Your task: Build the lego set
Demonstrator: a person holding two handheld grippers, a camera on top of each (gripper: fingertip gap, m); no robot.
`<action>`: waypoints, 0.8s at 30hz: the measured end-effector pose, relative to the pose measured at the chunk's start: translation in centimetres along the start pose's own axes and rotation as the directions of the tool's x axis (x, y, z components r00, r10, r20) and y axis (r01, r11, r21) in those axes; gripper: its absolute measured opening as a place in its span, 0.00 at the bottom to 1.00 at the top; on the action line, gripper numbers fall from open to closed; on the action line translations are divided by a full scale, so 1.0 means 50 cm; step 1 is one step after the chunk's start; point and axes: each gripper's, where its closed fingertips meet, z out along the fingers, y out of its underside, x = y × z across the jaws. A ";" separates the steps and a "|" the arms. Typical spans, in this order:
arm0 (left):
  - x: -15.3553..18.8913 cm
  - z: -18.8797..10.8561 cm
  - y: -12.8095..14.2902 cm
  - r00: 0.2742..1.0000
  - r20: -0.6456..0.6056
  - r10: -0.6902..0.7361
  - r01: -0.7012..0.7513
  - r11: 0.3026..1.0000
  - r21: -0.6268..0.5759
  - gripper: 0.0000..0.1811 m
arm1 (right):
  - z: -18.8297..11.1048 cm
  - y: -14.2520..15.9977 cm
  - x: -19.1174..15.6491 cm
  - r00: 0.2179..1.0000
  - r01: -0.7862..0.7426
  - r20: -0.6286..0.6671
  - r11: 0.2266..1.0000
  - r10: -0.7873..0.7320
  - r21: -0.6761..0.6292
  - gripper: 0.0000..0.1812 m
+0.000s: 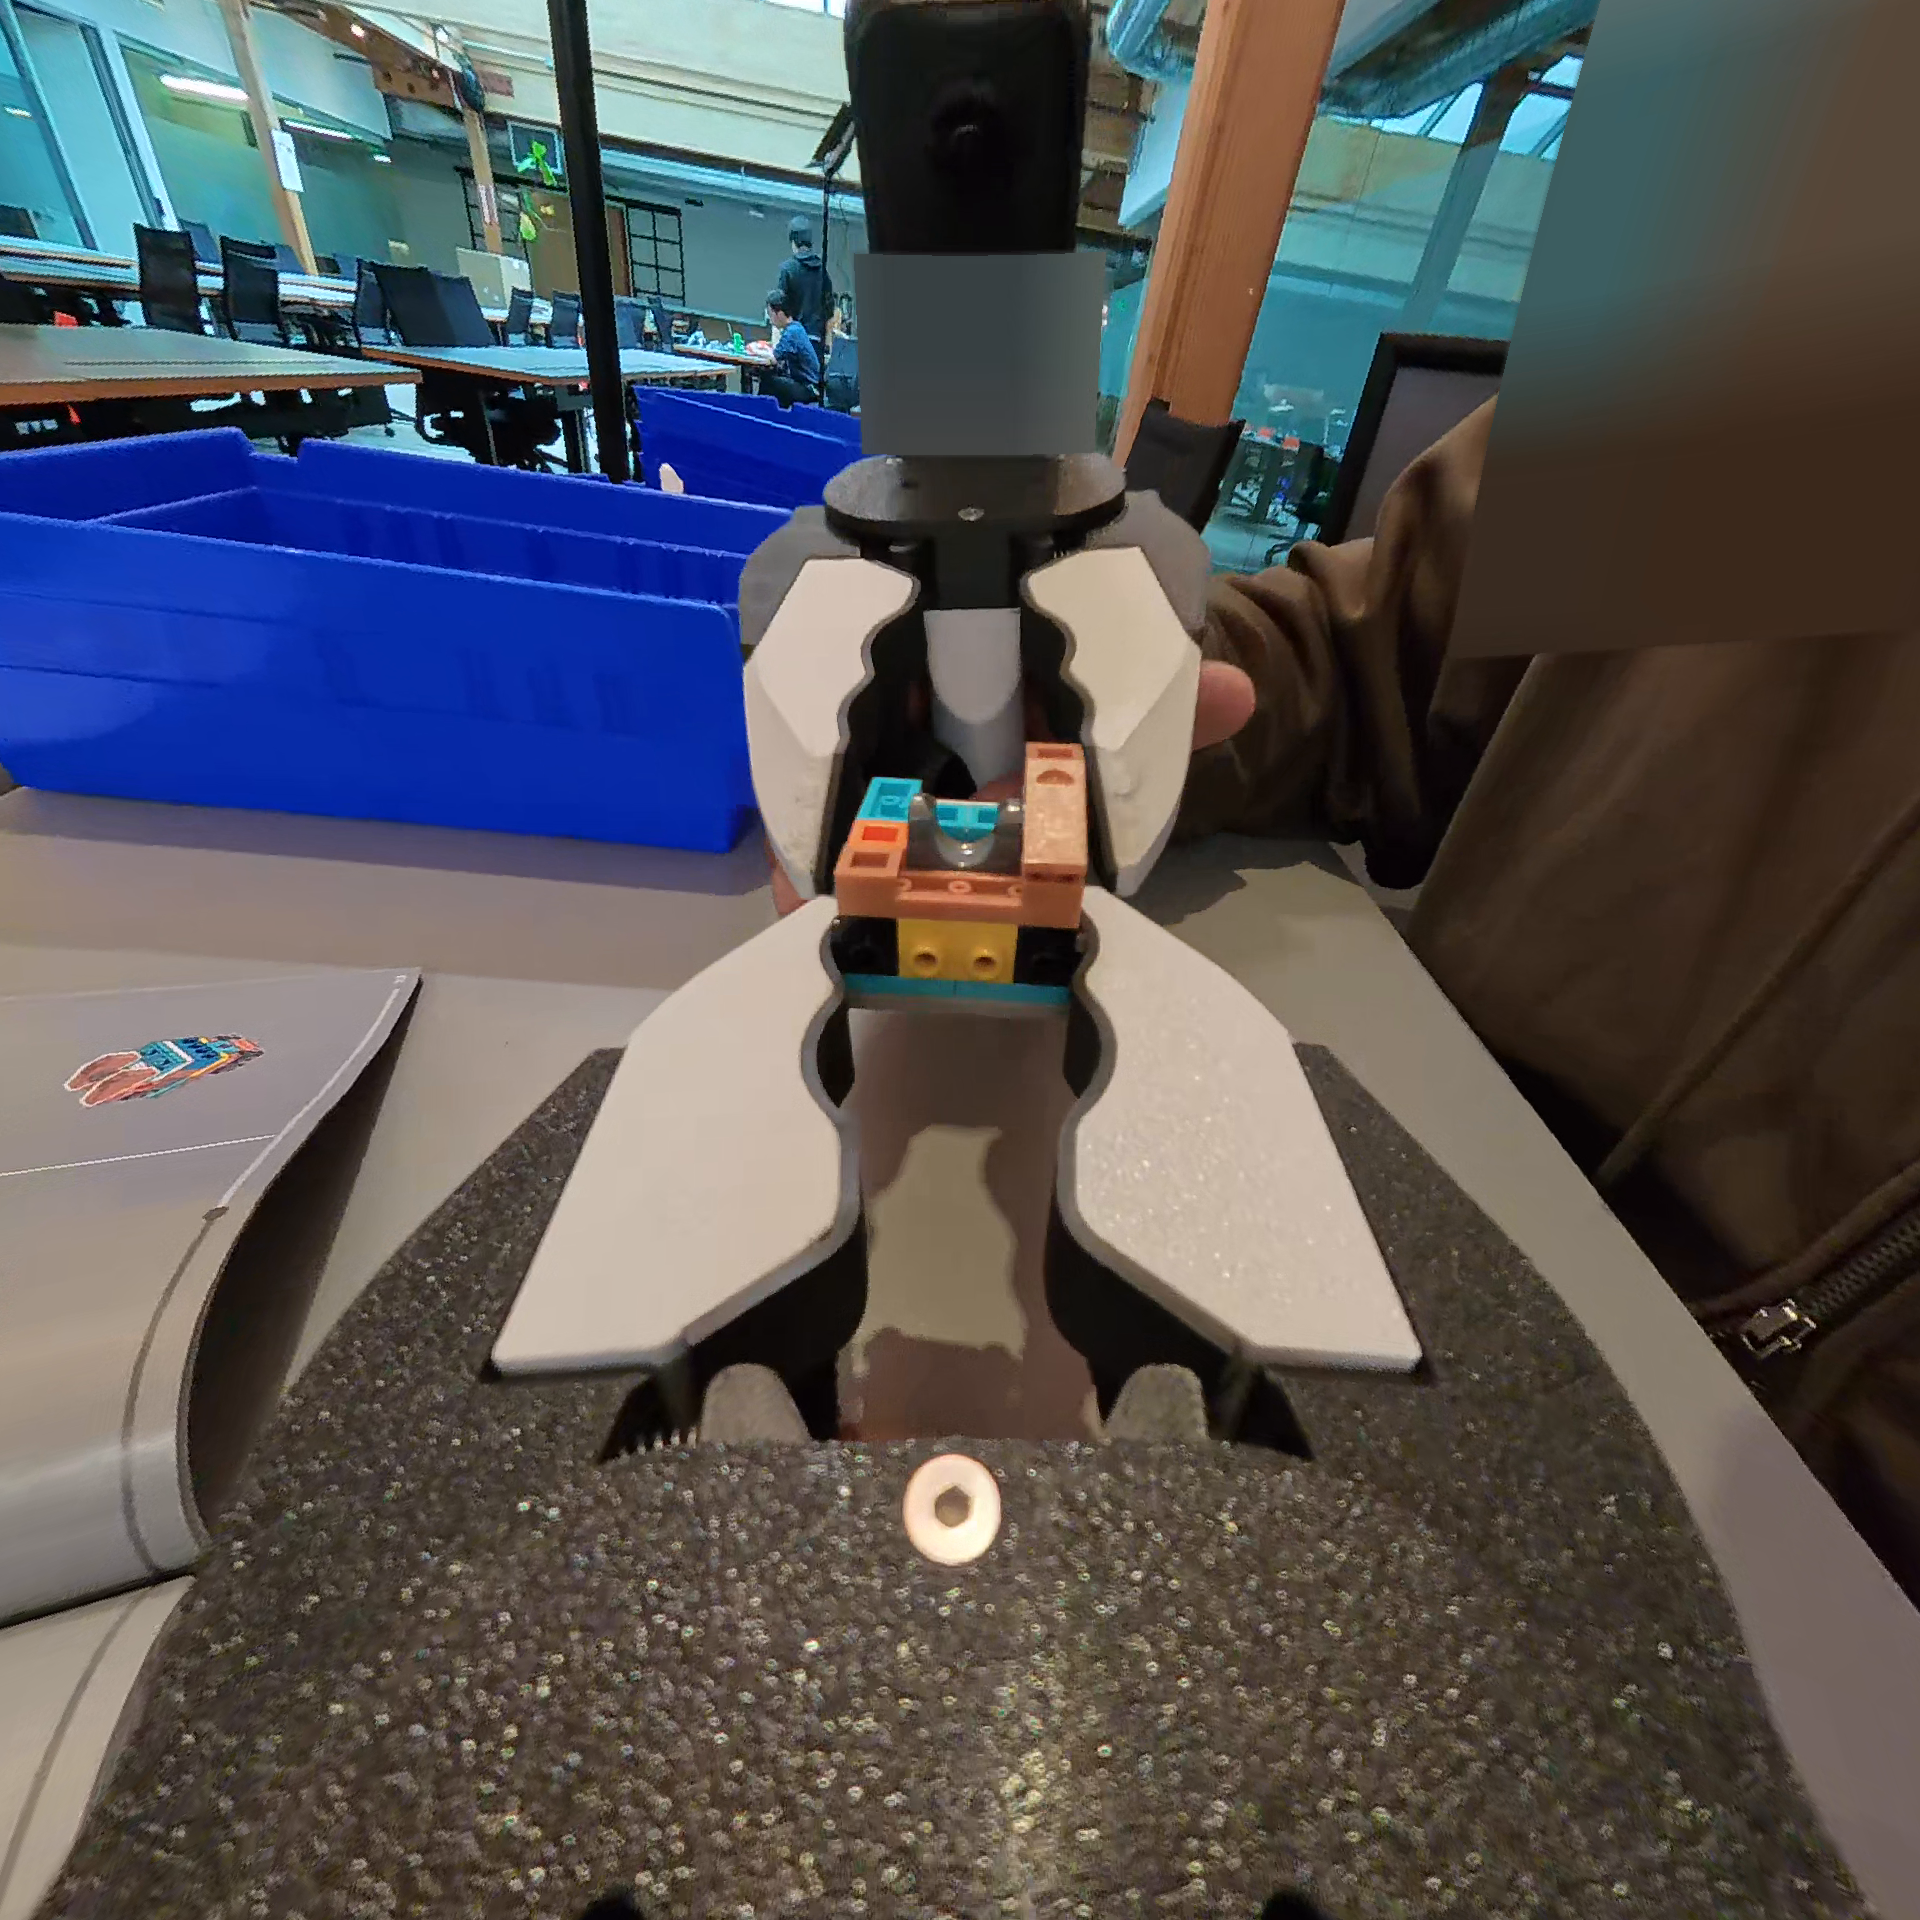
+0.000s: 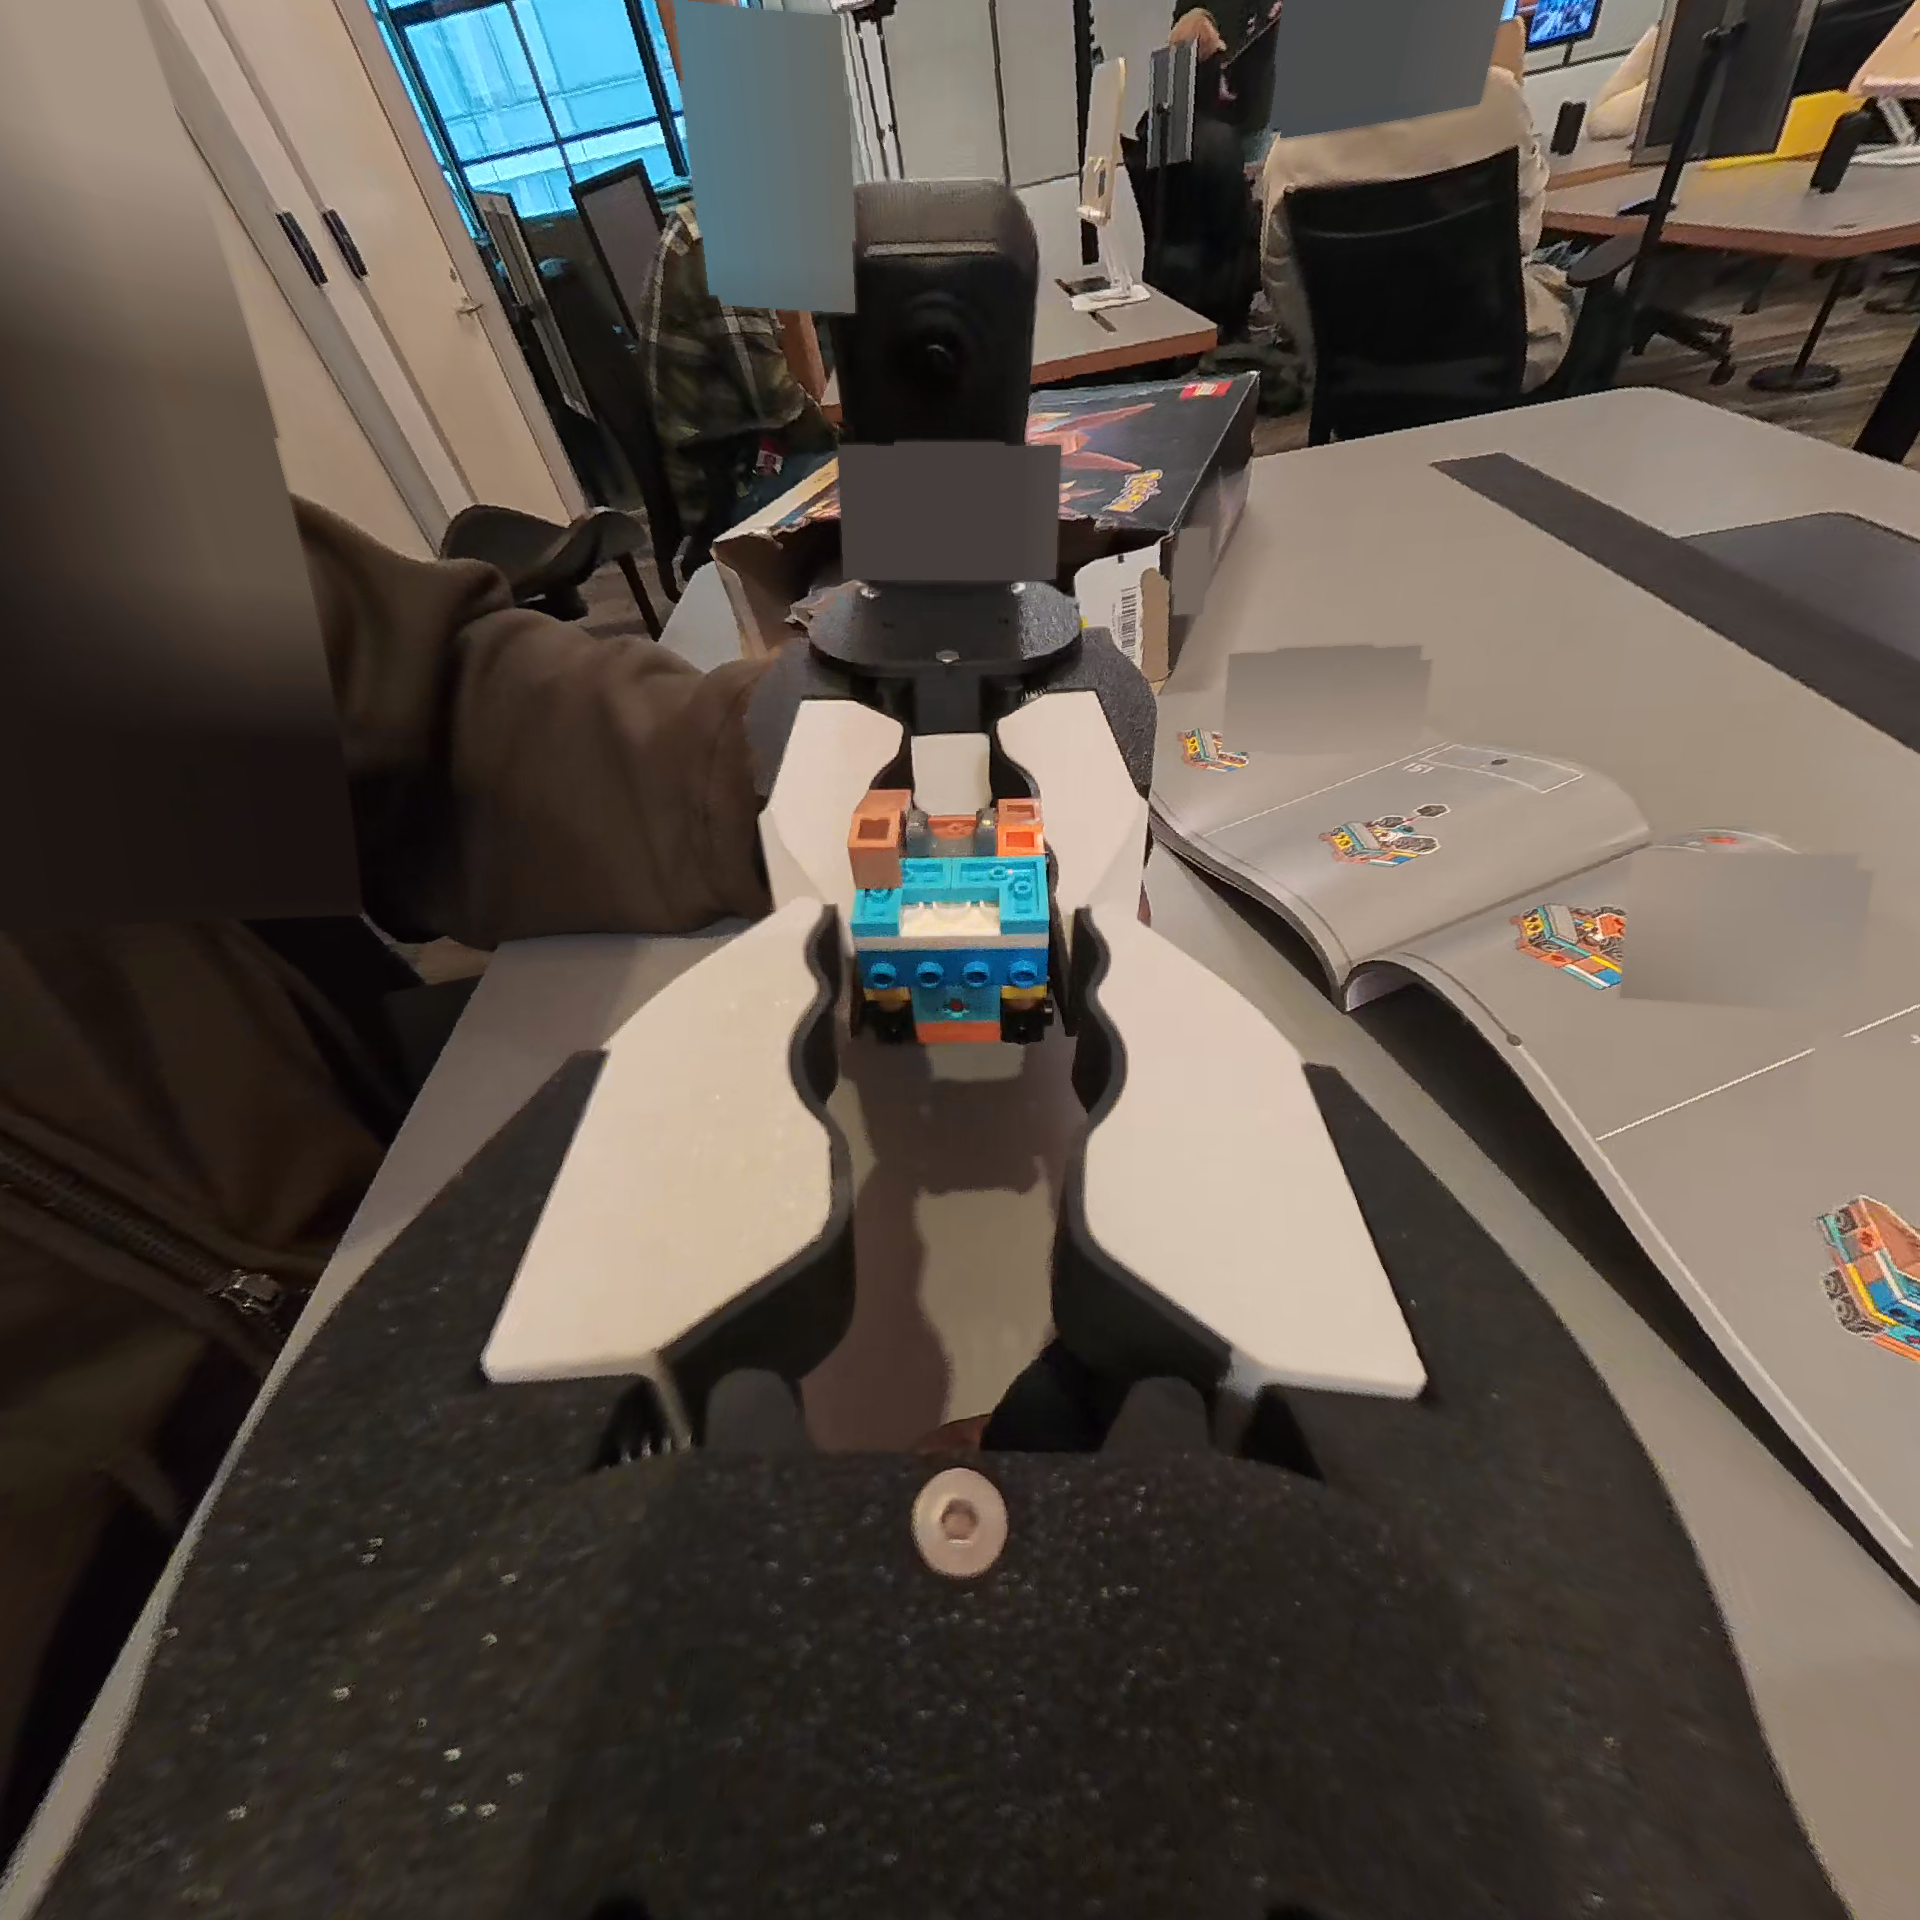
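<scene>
We have the half-built lego model pinched between both tools at once, held in the air above the grey desk and not resting on it. The left hand-held gripper clamps its lower black-and-yellow layer from either side; the right hand-held gripper faces it and closes on the blue, studded end of the same block.

We judge the model light and rigid — hard moulded plastic, glossy, with crisp corners and round studs. It should not bend, but its press-fit seams may pop apart if we squeeze across a joint or twist one end against the other. The tan upright brick on top looks the likeliest to snap off, so we would keep our hold on the broad flat flanks of the lower courses.

The fingers are pale, matt and slightly grainy, with wavy inner edges that give the slick plastic some purchase; the gripper bodies wear coarse black foam. An open instruction booklet lies flat on the desk just beside us, and ribbed blue plastic bins stand farther back.
</scene>
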 end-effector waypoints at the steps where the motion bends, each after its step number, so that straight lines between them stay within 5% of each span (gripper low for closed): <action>1: -0.001 0.000 0.002 1.000 0.008 0.003 -0.003 1.000 -0.008 0.21 | 0.000 0.000 -0.001 1.000 0.002 0.005 1.000 -0.002 0.005 0.21; 15: -0.018 0.000 0.004 0.996 0.087 0.034 -0.030 0.999 -0.045 0.24 | -0.010 0.005 0.009 1.000 0.024 0.000 0.997 -0.024 0.071 0.19; 24: -0.013 -0.018 0.000 0.944 0.118 0.307 -0.288 0.945 -0.155 0.38 | -0.051 -0.016 0.014 0.980 -0.164 0.136 0.980 0.148 0.115 0.19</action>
